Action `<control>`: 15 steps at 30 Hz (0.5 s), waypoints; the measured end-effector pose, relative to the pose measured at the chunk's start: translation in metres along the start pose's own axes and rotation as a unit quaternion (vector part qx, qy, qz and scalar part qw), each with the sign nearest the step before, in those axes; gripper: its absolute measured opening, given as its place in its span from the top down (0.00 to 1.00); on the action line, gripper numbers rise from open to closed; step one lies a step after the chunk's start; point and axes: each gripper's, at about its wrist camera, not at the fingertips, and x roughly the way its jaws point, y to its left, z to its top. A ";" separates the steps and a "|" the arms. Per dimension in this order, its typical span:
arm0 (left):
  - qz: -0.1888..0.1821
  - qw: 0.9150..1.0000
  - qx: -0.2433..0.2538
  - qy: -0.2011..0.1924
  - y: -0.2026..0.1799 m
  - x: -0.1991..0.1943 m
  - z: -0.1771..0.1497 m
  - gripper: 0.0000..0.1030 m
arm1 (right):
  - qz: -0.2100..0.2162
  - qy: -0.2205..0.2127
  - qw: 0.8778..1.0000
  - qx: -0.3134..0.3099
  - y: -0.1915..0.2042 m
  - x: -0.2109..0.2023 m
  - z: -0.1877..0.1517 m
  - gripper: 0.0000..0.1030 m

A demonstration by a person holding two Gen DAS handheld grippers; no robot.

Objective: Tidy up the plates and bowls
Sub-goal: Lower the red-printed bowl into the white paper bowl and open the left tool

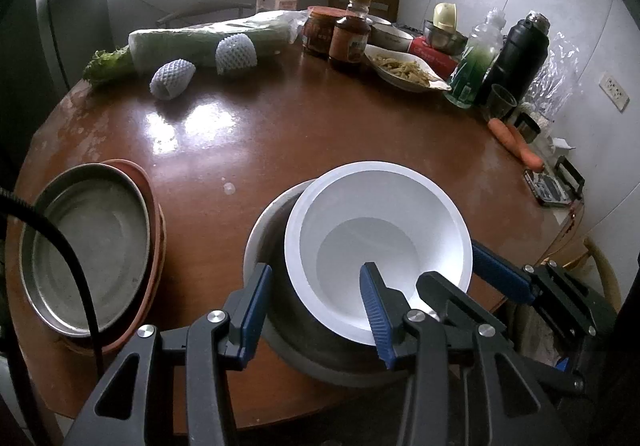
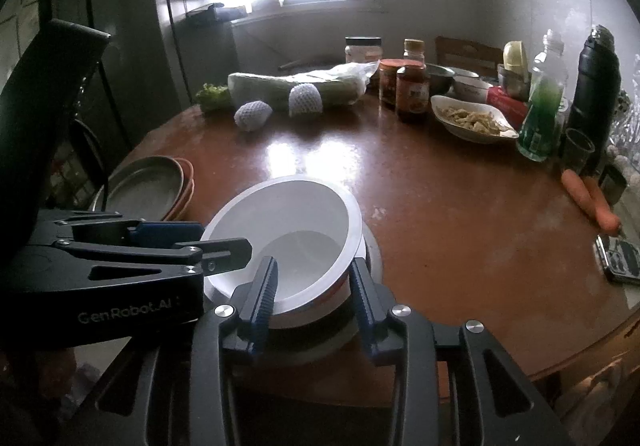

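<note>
A white bowl [image 1: 376, 205] [image 2: 304, 205] sits tilted inside a wide grey bowl [image 1: 260, 238] [image 2: 372, 246] near the table's front edge. My left gripper [image 1: 316, 312] [image 2: 212, 242] spans their near walls, one pad outside the grey rim and the other inside the white bowl, holding them. My right gripper [image 2: 314, 286] [image 1: 450, 266] straddles the white bowl's rim from the other side. Its inner finger is in the bowl, its outer finger stands off the wall, so it is open. At the left, a metal plate [image 1: 88, 246] [image 2: 144, 185] lies on stacked reddish plates [image 1: 156, 230] [image 2: 186, 181].
Along the round brown table's [image 1: 304, 133] far side lie a wrapped cabbage [image 1: 208, 37], two foam fruit nets, sauce jars [image 1: 348, 37], a dish of food [image 1: 404, 69], a green bottle and a black flask [image 1: 516, 53]. Carrots [image 1: 516, 141] and a small device [image 1: 548, 189] lie at the right edge.
</note>
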 end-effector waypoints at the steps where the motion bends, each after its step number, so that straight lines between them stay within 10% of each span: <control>1: 0.000 1.000 0.000 0.000 0.000 0.000 0.000 0.56 | -0.001 0.000 1.000 0.000 0.000 0.000 0.000 0.61; 15: -0.003 1.000 0.004 -0.015 0.002 -0.013 0.000 0.56 | -0.004 -0.012 1.000 -0.001 0.001 -0.007 0.002 0.52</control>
